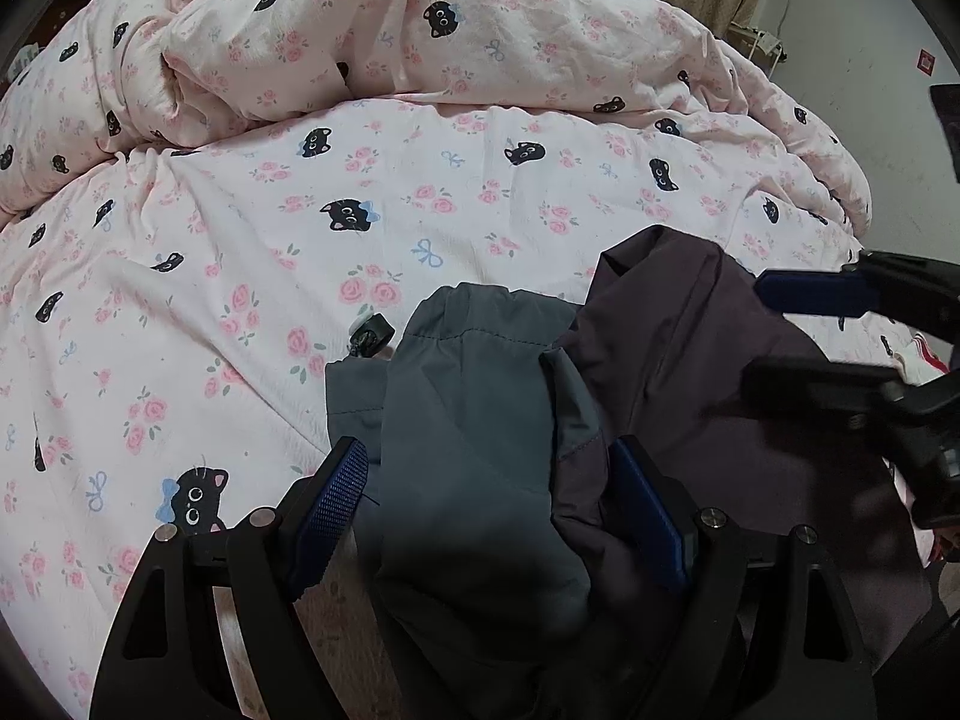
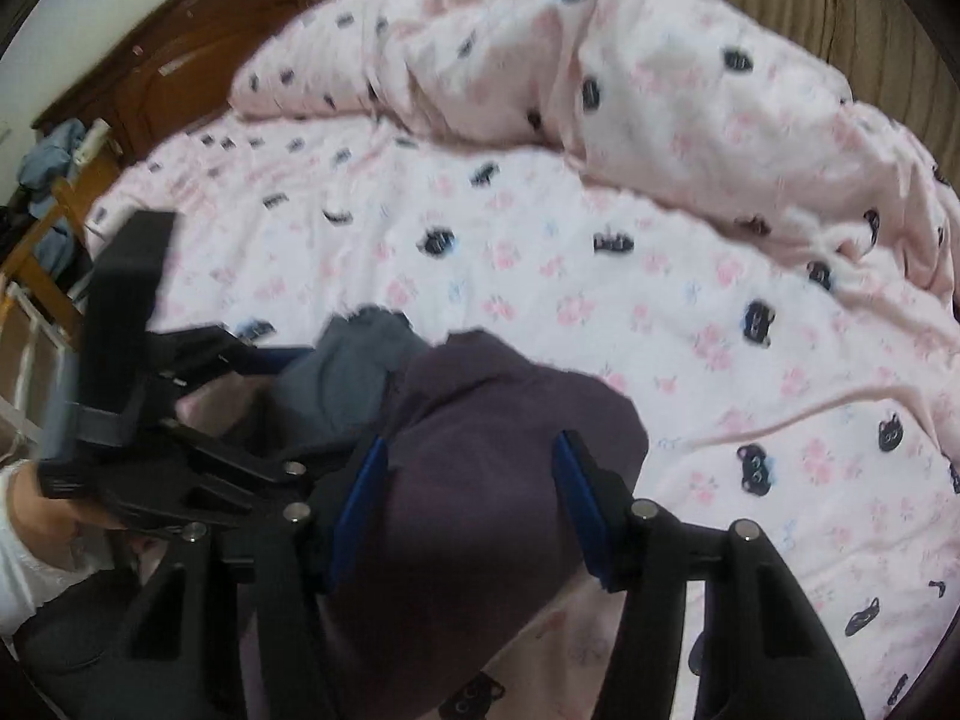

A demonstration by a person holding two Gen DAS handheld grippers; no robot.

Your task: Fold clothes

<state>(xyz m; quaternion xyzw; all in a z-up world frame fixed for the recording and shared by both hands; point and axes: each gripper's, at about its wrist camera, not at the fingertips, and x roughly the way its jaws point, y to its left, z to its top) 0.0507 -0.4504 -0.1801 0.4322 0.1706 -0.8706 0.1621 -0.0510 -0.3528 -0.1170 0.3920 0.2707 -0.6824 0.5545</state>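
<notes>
A garment in grey (image 1: 474, 420) and dark purple (image 1: 678, 348) fabric lies bunched at the near edge of the bed. My left gripper (image 1: 498, 516) is open, its blue-padded jaws standing on either side of the bunched fabric. My right gripper (image 2: 474, 510) is open too, its jaws straddling the purple part (image 2: 474, 468); the grey part (image 2: 342, 372) lies beyond it. The right gripper shows in the left wrist view (image 1: 780, 330) at the right, and the left gripper shows in the right wrist view (image 2: 240, 360) at the left. A black cord toggle (image 1: 372, 333) lies beside the grey fabric.
The bed is covered by a pink sheet (image 1: 300, 228) printed with black cats and roses. A crumpled matching duvet (image 1: 372, 18) is heaped along the far side. A wooden headboard (image 2: 174, 66) and a chair with clothes (image 2: 48, 180) stand at the left.
</notes>
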